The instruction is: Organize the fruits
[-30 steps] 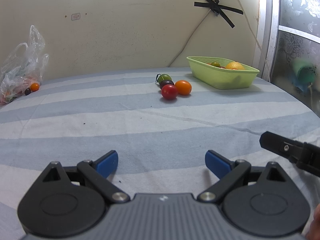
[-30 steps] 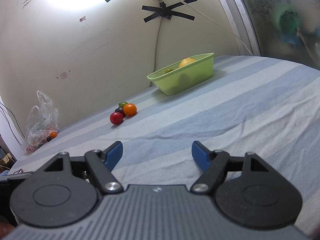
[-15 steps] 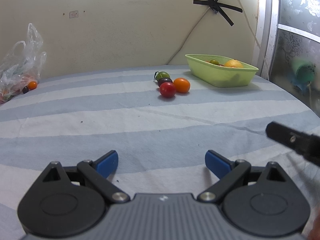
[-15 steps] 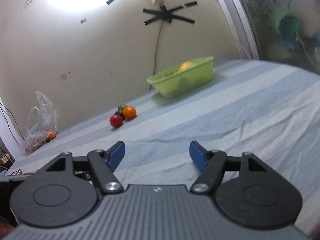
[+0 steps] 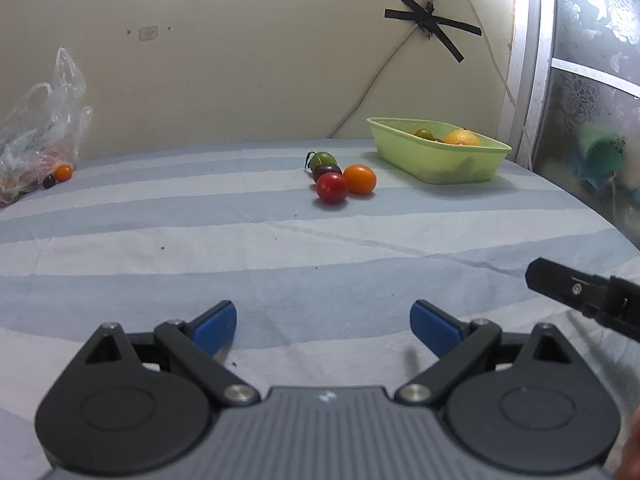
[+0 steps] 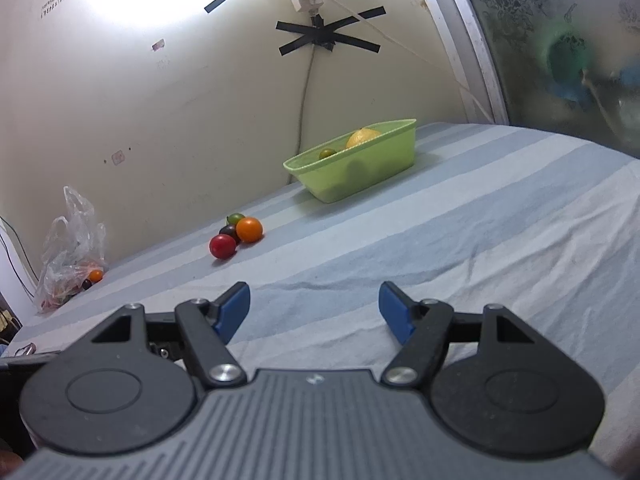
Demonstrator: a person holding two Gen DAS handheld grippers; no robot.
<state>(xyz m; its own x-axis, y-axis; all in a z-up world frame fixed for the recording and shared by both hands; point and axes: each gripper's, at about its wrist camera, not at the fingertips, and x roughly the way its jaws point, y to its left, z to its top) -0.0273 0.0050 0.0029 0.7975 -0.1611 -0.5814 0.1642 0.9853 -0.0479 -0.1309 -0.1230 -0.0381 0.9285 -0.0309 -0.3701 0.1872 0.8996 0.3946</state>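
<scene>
Striped blue-and-white cloth (image 5: pixel 280 240) covers the table against a cream wall, where, from left to right, a clear plastic bag (image 5: pixel 38 136) slumps with more produce inside, four small fruits lie in a touching cluster, a green one (image 5: pixel 323 158), a dark purple one (image 5: pixel 327 169), a red cherry tomato (image 5: pixel 331 187) and an orange cherry tomato (image 5: pixel 360 179), and a lime-green basket (image 5: pixel 440 160) already holds a yellow citrus (image 5: pixel 462 137) and a small green fruit (image 5: pixel 424 133). Both tools hover low and well short of the cluster: the left gripper (image 5: pixel 323 322) and the right gripper (image 6: pixel 314 308) each stand with blue pads spread wide, holding nothing. Sorting appears partly done; the likely next move is a reach forward to close on one loose fruit, probably the nearest red one, then a carry to the basket. Bag contents are blurred, and the basket wall hides whatever else lies inside.
</scene>
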